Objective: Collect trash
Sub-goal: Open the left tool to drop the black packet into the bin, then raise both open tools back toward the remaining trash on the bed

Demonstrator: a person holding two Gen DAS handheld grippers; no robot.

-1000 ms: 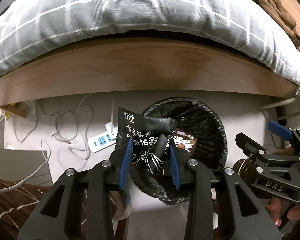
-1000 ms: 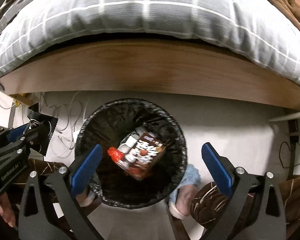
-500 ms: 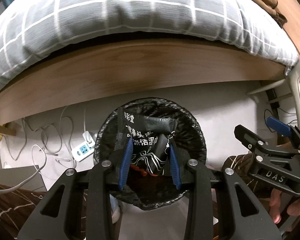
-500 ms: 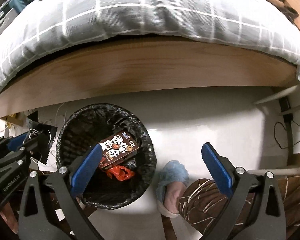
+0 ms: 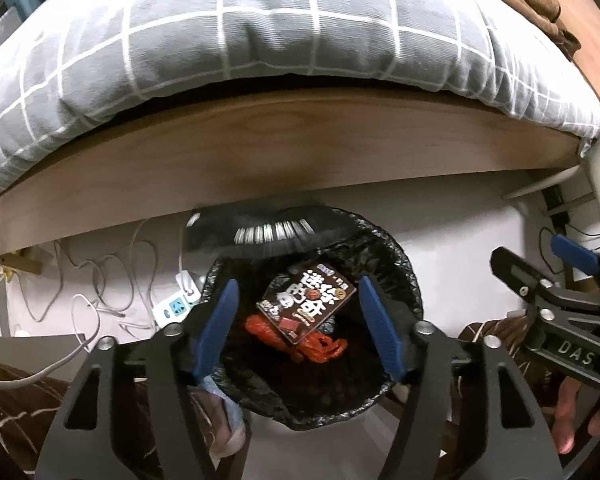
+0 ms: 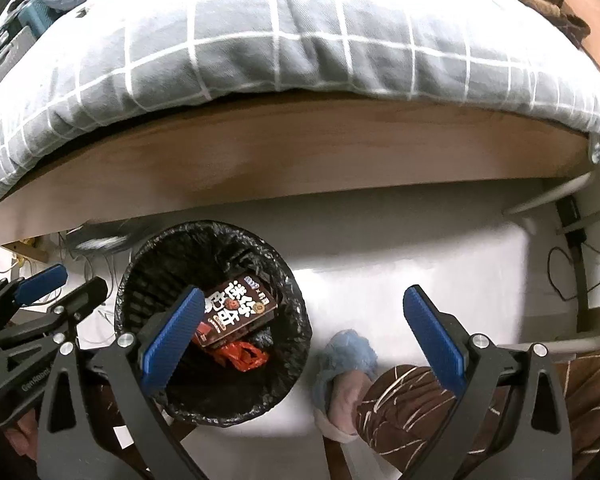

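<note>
A round bin with a black liner (image 5: 400, 276) (image 6: 296, 316) stands on the white floor in front of the bed. In it lie a brown snack box (image 5: 306, 306) (image 6: 238, 310) and a red wrapper (image 5: 320, 350) (image 6: 242, 356). A black wet-wipe packet (image 5: 256, 230) shows as a motion-blurred shape in mid-air over the bin's far rim, free of both grippers; it also shows as a faint blur in the right wrist view (image 6: 96, 240). My left gripper (image 5: 296, 320) is open and empty above the bin. My right gripper (image 6: 304, 336) is open and empty, to the right of the bin.
A wooden bed frame (image 5: 280, 148) with a grey checked duvet (image 5: 260, 32) spans the back. A white power strip (image 5: 172, 306) and cables lie left of the bin. The person's blue slipper (image 6: 346, 364) and brown patterned trouser legs (image 6: 480, 400) are beside the bin.
My left gripper has opened and let go of the black packet, which is now loose and blurred above the bin. My right gripper has drifted further right of the bin.
</note>
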